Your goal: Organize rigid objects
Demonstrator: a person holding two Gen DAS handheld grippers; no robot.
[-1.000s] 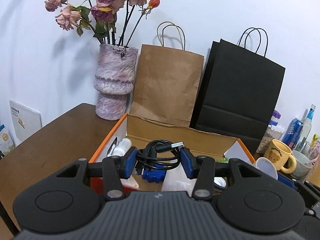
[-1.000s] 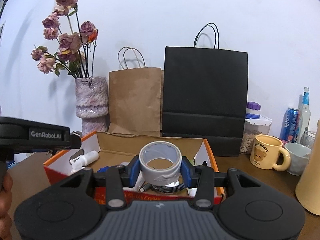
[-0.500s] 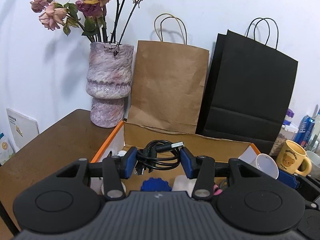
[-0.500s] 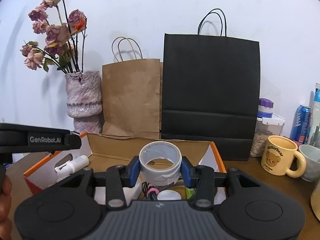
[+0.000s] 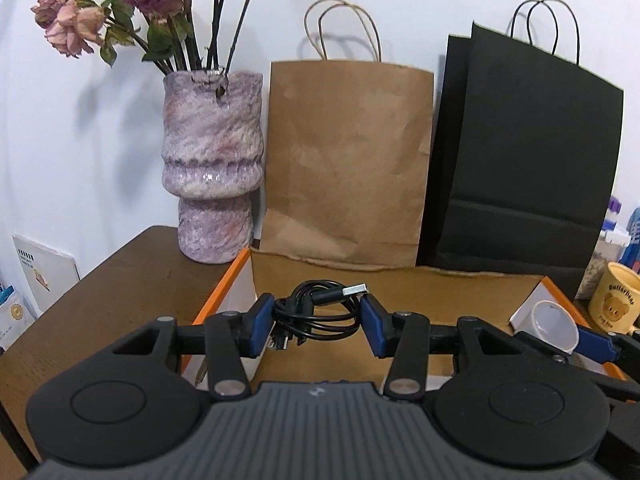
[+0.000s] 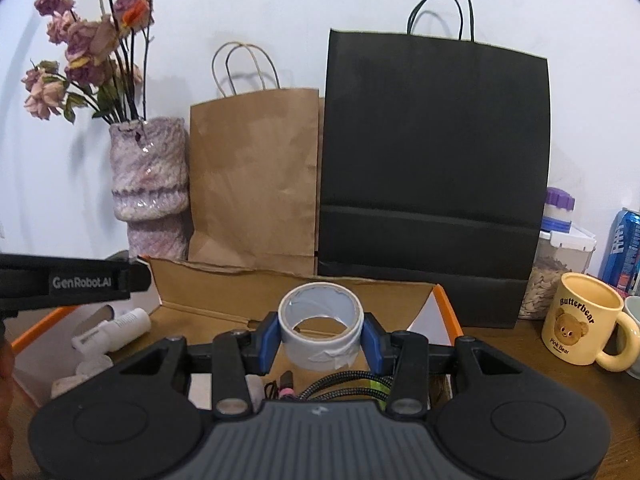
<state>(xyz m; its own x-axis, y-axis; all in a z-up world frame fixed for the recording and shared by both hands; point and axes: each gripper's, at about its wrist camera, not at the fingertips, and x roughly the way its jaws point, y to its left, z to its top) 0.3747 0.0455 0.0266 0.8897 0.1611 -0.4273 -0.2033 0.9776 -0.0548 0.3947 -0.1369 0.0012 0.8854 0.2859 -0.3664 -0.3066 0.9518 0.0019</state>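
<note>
Both grippers are advancing toward the paper bags, which are looming larger than a second ago. Left gripper (image 5: 316,322) is clamping a coiled black USB cable (image 5: 318,314) between its blue pads; right gripper (image 6: 320,338) is clamping a roll of white tape (image 6: 322,330) across its outer wall. Below the jaws, the cardboard box (image 6: 224,280) is lying open. Judged light, the cable is yielding under squeeze; the tape roll is resisting, best pinched across its width.
</note>
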